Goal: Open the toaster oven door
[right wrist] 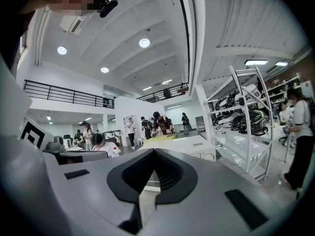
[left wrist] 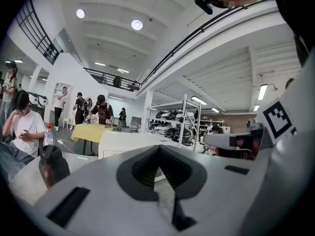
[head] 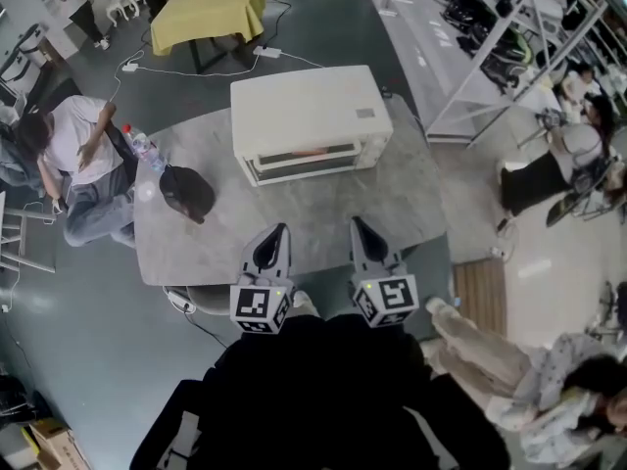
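The white toaster oven (head: 309,116) stands at the far middle of the grey table (head: 323,218), its glass door (head: 299,158) closed and facing me. My two grippers hover side by side over the table's near edge, a short way in front of the door and not touching it. The left gripper (head: 278,233) is shut with nothing in it, and so is the right gripper (head: 362,229). In the left gripper view the jaws (left wrist: 158,171) meet with the oven (left wrist: 125,142) beyond them. The right gripper view shows the same: closed jaws (right wrist: 154,175), oven (right wrist: 194,145) ahead.
A black rounded object (head: 186,192) and a water bottle (head: 142,147) sit on the table's left part. A person (head: 73,150) is seated beside that end. A yellow-clothed table (head: 211,8) stands behind, and metal shelving (head: 509,37) lines the right side.
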Demonstrator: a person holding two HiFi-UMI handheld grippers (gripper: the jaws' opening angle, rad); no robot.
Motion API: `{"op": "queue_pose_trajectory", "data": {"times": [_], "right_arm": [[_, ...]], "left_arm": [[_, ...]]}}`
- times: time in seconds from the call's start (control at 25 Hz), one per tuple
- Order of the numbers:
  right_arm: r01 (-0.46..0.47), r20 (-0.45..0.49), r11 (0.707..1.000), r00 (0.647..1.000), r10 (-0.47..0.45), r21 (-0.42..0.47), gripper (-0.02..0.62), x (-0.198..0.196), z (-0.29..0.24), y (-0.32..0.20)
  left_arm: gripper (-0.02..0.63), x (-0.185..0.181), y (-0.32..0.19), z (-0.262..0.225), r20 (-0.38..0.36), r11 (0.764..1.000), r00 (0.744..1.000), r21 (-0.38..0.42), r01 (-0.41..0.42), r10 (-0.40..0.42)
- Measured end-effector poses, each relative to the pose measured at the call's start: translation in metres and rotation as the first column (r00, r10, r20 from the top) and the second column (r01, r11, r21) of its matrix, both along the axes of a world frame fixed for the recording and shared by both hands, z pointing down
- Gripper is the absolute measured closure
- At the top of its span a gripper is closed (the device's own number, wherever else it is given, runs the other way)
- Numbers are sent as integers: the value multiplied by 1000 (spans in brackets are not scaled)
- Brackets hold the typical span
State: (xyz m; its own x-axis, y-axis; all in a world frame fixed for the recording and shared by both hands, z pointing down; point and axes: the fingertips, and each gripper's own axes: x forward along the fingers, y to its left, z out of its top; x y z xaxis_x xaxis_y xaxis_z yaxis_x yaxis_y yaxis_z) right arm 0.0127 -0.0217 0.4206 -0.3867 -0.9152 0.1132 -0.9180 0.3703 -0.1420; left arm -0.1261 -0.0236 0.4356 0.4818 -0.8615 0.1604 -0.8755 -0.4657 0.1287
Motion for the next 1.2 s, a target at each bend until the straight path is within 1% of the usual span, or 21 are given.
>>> {"op": "queue_pose_trajectory", "data": {"times": [0.12,0.32,0.56,0.72,0.84,1.2], "right_arm": [[-20,-3,999,1000,20,-25,592,1,6,-16],[-21,-13,999,1000,20,-43,592,4,11,-49],[-17,-30,998,999,15,-60,592,12,24,-93],[-22,-29,996,999,19,-91,592,13,31,-115],[-12,-31,996,999,9,-91,592,16,34,-131],[-19,-31,991,999,16,-130,592,25,62,-173]], "left_arm": [[603,-7,-18,5,-4,1000,1000,-18,9,-9],[603,-13,-46,12,-5,999,1000,-45,28,-28],[603,-13,-83,25,15,997,998,-51,62,-61],[603,-17,-103,29,28,995,996,-62,83,-81],[603,-16,-118,34,37,993,995,-70,92,-89],[603,-12,-157,61,53,988,993,-113,108,-102]]}}
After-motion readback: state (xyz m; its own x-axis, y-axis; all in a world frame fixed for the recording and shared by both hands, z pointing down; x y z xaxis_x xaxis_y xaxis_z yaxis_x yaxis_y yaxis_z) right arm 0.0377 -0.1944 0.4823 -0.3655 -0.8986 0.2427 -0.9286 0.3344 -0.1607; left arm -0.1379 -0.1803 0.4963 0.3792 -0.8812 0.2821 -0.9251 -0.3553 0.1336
